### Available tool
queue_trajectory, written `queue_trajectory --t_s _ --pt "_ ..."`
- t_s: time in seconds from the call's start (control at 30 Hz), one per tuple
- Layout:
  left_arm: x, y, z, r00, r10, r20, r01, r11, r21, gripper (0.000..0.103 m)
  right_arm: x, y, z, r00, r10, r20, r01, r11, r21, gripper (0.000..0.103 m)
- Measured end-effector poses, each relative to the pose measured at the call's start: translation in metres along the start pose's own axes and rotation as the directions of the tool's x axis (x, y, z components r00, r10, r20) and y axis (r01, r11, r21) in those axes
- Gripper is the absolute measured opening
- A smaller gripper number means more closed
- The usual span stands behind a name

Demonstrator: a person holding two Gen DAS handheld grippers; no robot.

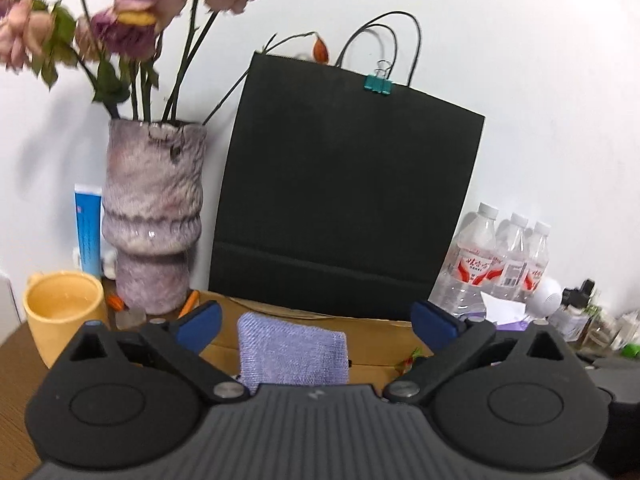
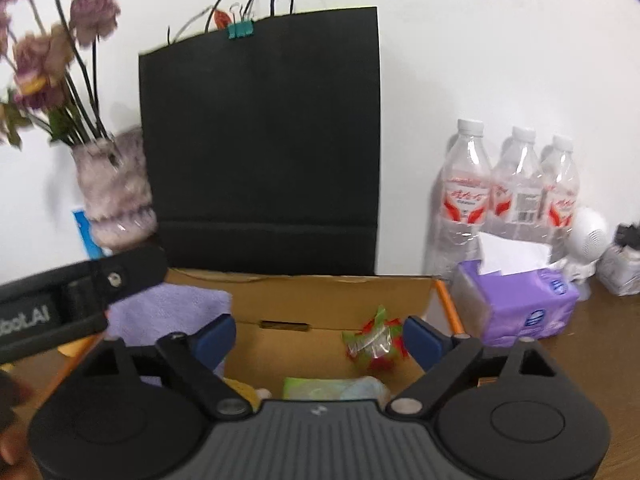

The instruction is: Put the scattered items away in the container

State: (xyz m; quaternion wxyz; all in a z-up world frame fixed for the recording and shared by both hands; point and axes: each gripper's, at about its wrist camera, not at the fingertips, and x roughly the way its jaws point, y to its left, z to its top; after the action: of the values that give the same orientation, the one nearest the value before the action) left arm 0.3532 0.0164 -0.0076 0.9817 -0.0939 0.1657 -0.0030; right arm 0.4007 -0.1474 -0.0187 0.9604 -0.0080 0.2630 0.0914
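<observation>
Cardboard box point(image 2: 332, 300), open-topped and brown, sits at the foot of a tall black paper bag point(image 2: 260, 140) that stands against the white wall. Left gripper point(image 1: 316, 326): jaws spread wide, blue pads clear of everything. Folded lavender terry cloth point(image 1: 292, 354) stands between them at the box's left end, untouched; its lower edge is cut off by the gripper body, so what it rests on can't be seen. Right gripper point(image 2: 318, 338): jaws wide too, nothing held. Between and beyond its pads, inside the box, lies a crinkly clear-wrapped red and green sweet point(image 2: 374, 342). A pale green packet point(image 2: 316, 388) and something yellow point(image 2: 244, 390) peek over the gripper body at the box's near end, mostly hidden; can't identify either. From the right wrist the left gripper's black arm crosses the left edge and covers part of the cloth.

Outside the box: purple tissue pack point(image 2: 520, 304) just right of it on the wooden table point(image 2: 600, 340), three clear water bottles with red labels point(image 2: 516, 188) behind that, a white round object point(image 2: 592, 236) further right, partly hidden. Left side: mottled purple ceramic vase point(image 1: 154, 216) of wilted pink roses point(image 1: 132, 12), yellow mug point(image 1: 64, 312) near the vase, blue-white box point(image 1: 88, 228) half behind the vase. Small items at the vase foot are too blurred to name. Teal binder clip point(image 1: 378, 84) grips the bag's top edge.
</observation>
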Motion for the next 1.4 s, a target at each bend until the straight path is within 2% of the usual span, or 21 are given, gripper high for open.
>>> queue_trajectory --t_s 0.07,0.13,0.33,0.6,0.87,1.4 --pt "0.0 -0.002 0.0 1.0 0.018 -0.001 -0.018 1.0 0.008 0.103 0.0 0.003 0.0 1.0 -0.028 -0.003 0.028 0.999 -0.017 0.094" --pt "0.0 -0.002 -0.001 1.0 0.029 -0.004 -0.029 1.0 -0.005 0.103 -0.001 0.002 0.0 1.0 -0.024 -0.006 0.024 1.0 -0.008 0.101" --pt "0.001 0.003 0.0 0.999 0.029 -0.024 -0.03 0.999 -0.03 0.103 -0.003 0.0 0.0 1.0 -0.009 -0.017 0.009 1.0 0.022 0.101" --pt "0.011 0.01 -0.005 0.997 0.039 -0.07 -0.043 0.998 -0.055 0.103 -0.005 0.008 -0.002 1.0 0.01 -0.019 -0.011 1.0 -0.016 0.102" --pt "0.013 0.011 -0.006 0.995 0.064 -0.079 -0.068 0.996 -0.052 0.103 -0.005 0.008 -0.001 1.0 0.018 -0.025 -0.018 1.0 -0.013 0.103" --pt "0.006 0.013 -0.002 0.995 0.05 -0.088 -0.056 0.996 -0.066 0.103 -0.009 0.009 -0.001 1.0 0.018 -0.019 -0.019 1.0 -0.017 0.103"
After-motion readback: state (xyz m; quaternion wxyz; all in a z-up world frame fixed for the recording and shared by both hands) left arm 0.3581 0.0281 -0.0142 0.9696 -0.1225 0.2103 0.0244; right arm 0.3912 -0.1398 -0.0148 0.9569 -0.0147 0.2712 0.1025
